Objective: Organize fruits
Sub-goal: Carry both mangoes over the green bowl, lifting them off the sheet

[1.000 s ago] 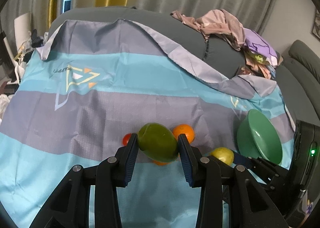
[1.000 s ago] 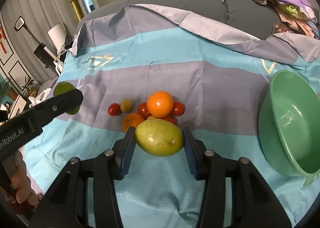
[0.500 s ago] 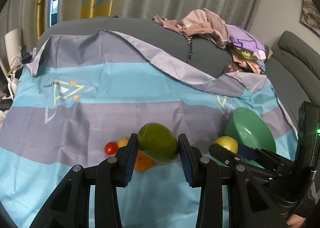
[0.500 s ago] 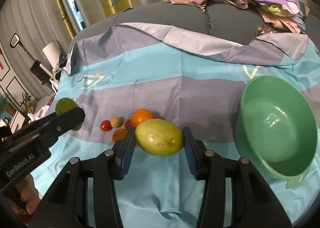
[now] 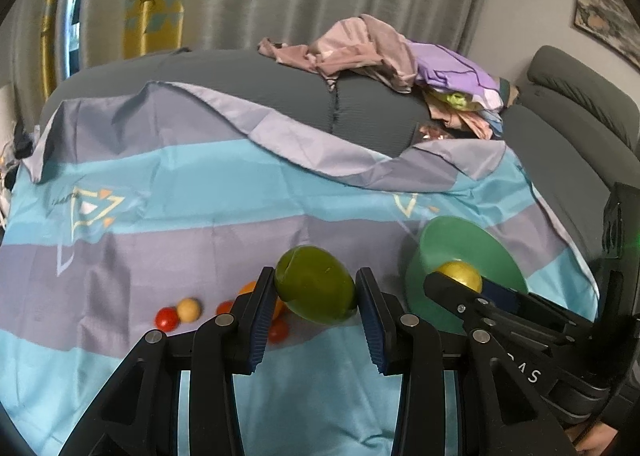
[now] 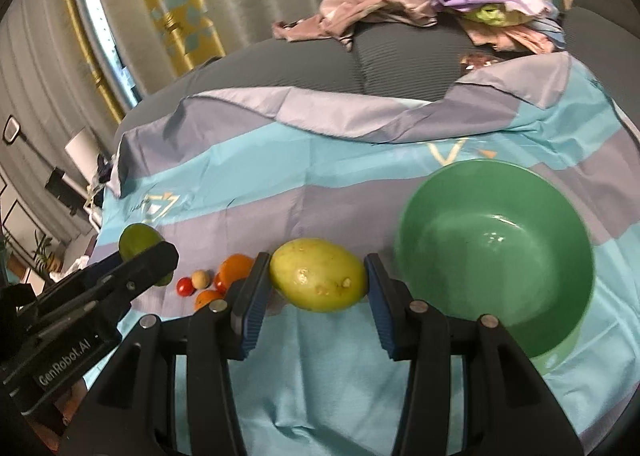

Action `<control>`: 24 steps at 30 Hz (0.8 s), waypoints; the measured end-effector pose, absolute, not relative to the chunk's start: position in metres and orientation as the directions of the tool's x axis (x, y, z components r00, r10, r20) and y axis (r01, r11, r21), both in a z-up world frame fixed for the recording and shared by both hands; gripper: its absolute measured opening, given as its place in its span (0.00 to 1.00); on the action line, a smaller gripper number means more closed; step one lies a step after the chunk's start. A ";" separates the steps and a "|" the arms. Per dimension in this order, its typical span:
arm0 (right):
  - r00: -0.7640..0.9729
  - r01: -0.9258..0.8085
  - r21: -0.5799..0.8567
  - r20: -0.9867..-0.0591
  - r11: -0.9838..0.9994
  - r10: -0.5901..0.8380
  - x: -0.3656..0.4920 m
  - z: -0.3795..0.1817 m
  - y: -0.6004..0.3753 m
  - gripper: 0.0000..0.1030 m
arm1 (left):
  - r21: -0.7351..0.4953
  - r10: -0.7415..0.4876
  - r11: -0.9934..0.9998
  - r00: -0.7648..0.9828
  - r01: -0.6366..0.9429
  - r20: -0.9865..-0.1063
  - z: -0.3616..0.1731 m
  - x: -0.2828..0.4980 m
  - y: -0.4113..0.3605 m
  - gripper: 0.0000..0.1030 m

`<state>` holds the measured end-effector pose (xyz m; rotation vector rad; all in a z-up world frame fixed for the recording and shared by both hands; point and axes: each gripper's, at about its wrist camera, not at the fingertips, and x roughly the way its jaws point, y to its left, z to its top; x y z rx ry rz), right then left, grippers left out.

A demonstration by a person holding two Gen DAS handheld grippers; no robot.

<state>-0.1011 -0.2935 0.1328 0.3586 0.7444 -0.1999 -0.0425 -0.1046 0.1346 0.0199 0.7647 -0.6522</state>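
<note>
A striped blue-and-grey cloth covers the surface under both tools, with a grey sofa beyond it carrying a heap of crumpled clothes; the heap is too tangled to tell single garments apart.

The green bowl lies ahead and right of the right gripper, tilted so its hollow faces the camera; its lower rim is cut by a gripper finger. In the left wrist view the bowl sits partly behind the other tool.

The right gripper is clamped on a yellow-green mango, lifted clear of the cloth, just left of the bowl. The left gripper is clamped on a darker green mango, also held off the cloth.

The remaining loose fruit lies ahead and left of the right gripper: an orange, a smaller orange fruit, a red cherry tomato and a small tan round fruit. Others are hidden behind the blue finger pad, so their count cannot be told.
</note>
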 end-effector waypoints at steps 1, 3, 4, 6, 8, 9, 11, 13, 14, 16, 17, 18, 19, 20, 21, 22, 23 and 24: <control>0.723 0.313 0.249 -0.688 0.917 -0.060 -0.103 0.134 -0.298 0.45 | -0.219 -0.548 0.799 0.527 0.560 -0.650 0.134 -0.043 -0.109 0.39; 0.727 0.330 0.251 -0.682 0.910 -0.075 -0.108 0.136 -0.304 0.45 | -0.229 -0.558 0.789 0.511 0.570 -0.654 0.133 -0.044 -0.116 0.39; 0.729 0.342 0.252 -0.679 0.905 -0.086 -0.111 0.138 -0.308 0.45 | -0.231 -0.561 0.787 0.508 0.572 -0.654 0.133 -0.044 -0.120 0.39; 0.732 0.362 0.266 -0.675 0.893 -0.095 -0.117 0.139 -0.317 0.45 | -0.239 -0.568 0.782 0.501 0.575 -0.654 0.132 -0.046 -0.127 0.39; 0.731 0.387 0.268 -0.672 0.882 -0.117 -0.123 0.140 -0.326 0.46 | -0.248 -0.578 0.774 0.489 0.583 -0.654 0.130 -0.048 -0.137 0.39; 0.729 0.405 0.258 -0.670 0.877 -0.140 -0.127 0.141 -0.332 0.45 | -0.250 -0.580 0.770 0.482 0.587 -0.657 0.128 -0.050 -0.143 0.39; 0.724 0.432 0.257 -0.670 0.864 -0.163 -0.131 0.141 -0.341 0.46 | -0.253 -0.584 0.763 0.468 0.594 -0.663 0.124 -0.052 -0.153 0.39; 0.720 0.456 0.267 -0.671 0.849 -0.176 -0.136 0.141 -0.352 0.46 | -0.265 -0.592 0.753 0.446 0.602 -0.671 0.120 -0.053 -0.165 0.39; 0.719 0.464 0.270 -0.671 0.844 -0.180 -0.137 0.141 -0.355 0.46 | -0.269 -0.597 0.747 0.435 0.608 -0.674 0.118 -0.054 -0.171 0.39; 0.714 0.488 0.273 -0.672 0.829 -0.199 -0.142 0.140 -0.363 0.46 | -0.266 -0.602 0.737 0.425 0.621 -0.676 0.116 -0.057 -0.181 0.39; 0.711 0.497 0.273 -0.672 0.823 -0.207 -0.144 0.140 -0.367 0.46 | -0.258 -0.600 0.734 0.421 0.628 -0.680 0.115 -0.059 -0.187 0.39; 0.709 0.510 0.275 -0.671 0.815 -0.217 -0.147 0.140 -0.372 0.46 | -0.253 -0.598 0.731 0.418 0.634 -0.683 0.114 -0.059 -0.193 0.39; 0.707 0.518 0.277 -0.671 0.810 -0.223 -0.149 0.140 -0.376 0.46 | -0.250 -0.598 0.727 0.410 0.640 -0.689 0.113 -0.061 -0.200 0.39; 0.706 0.522 0.279 -0.671 0.806 -0.226 -0.151 0.140 -0.377 0.46 | -0.252 -0.600 0.723 0.403 0.644 -0.692 0.111 -0.061 -0.204 0.39; 0.705 0.531 0.286 -0.671 0.797 -0.229 -0.153 0.139 -0.383 0.46 | -0.255 -0.602 0.718 0.393 0.648 -0.695 0.110 -0.061 -0.208 0.39; 0.704 0.538 0.293 -0.672 0.791 -0.230 -0.155 0.139 -0.387 0.46 | -0.254 -0.601 0.714 0.384 0.653 -0.701 0.108 -0.061 -0.213 0.39; 0.702 0.544 0.298 -0.674 0.784 -0.231 -0.155 0.138 -0.390 0.46 | -0.252 -0.600 0.712 0.381 0.656 -0.704 0.107 -0.062 -0.216 0.39; 0.699 0.551 0.300 -0.676 0.779 -0.233 -0.156 0.137 -0.393 0.46 | -0.248 -0.598 0.710 0.378 0.660 -0.706 0.106 -0.063 -0.220 0.39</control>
